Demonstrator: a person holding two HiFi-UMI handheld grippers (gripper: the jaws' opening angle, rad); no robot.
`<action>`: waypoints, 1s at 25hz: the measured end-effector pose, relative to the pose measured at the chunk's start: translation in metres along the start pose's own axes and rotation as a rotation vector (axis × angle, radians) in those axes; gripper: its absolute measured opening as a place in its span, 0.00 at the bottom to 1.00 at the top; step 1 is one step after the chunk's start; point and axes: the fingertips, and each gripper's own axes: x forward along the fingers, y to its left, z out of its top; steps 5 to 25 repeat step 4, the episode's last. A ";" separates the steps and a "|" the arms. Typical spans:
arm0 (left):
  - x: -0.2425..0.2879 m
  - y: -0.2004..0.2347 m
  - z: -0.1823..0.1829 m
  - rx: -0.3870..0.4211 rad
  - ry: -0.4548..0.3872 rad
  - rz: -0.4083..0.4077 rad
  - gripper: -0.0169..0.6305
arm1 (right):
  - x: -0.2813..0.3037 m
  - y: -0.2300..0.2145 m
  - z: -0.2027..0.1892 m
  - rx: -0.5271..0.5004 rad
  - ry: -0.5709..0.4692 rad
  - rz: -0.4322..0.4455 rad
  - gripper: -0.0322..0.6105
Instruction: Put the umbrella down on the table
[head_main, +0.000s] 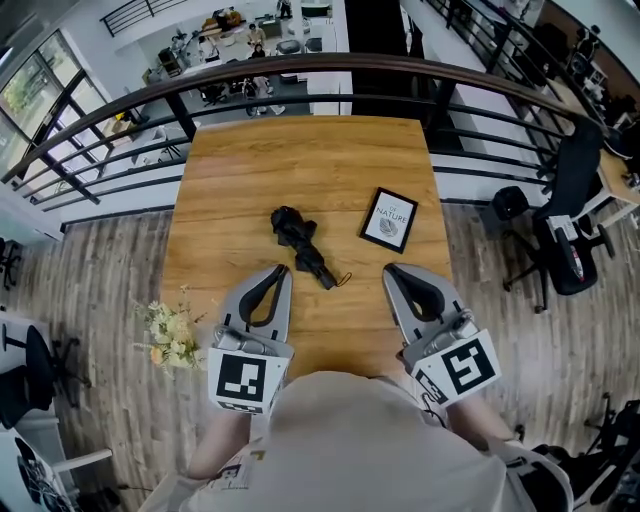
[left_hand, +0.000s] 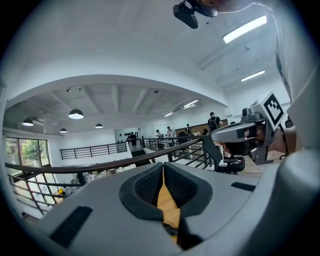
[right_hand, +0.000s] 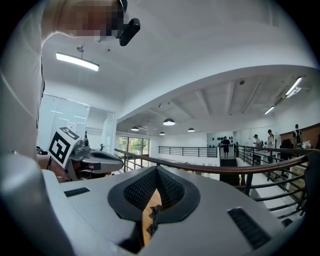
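Note:
The folded black umbrella (head_main: 303, 248) lies flat on the wooden table (head_main: 300, 160), its strap end pointing toward the front right. My left gripper (head_main: 281, 270) hovers at the table's front edge, just left of the umbrella's near end, jaws shut and holding nothing. My right gripper (head_main: 392, 270) sits level with it, to the right of the umbrella, also shut and holding nothing. In the right gripper view a dark sliver of the umbrella (right_hand: 152, 217) shows through the slit under the closed pads (right_hand: 172, 192). The left gripper view shows closed pads (left_hand: 150, 182) over bare wood.
A black-framed picture (head_main: 389, 220) lies on the table to the umbrella's right. A small bunch of flowers (head_main: 168, 335) sits off the table's left front corner. A dark curved railing (head_main: 300, 70) runs behind the table, and a black office chair (head_main: 560, 230) stands at the right.

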 end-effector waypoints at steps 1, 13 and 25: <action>0.000 -0.001 0.001 0.003 0.005 0.006 0.06 | -0.001 -0.001 0.001 -0.002 -0.001 -0.001 0.09; -0.002 -0.004 0.006 0.019 0.007 0.014 0.06 | -0.005 -0.003 0.005 -0.014 -0.003 -0.004 0.09; -0.002 -0.004 0.006 0.019 0.007 0.014 0.06 | -0.005 -0.003 0.005 -0.014 -0.003 -0.004 0.09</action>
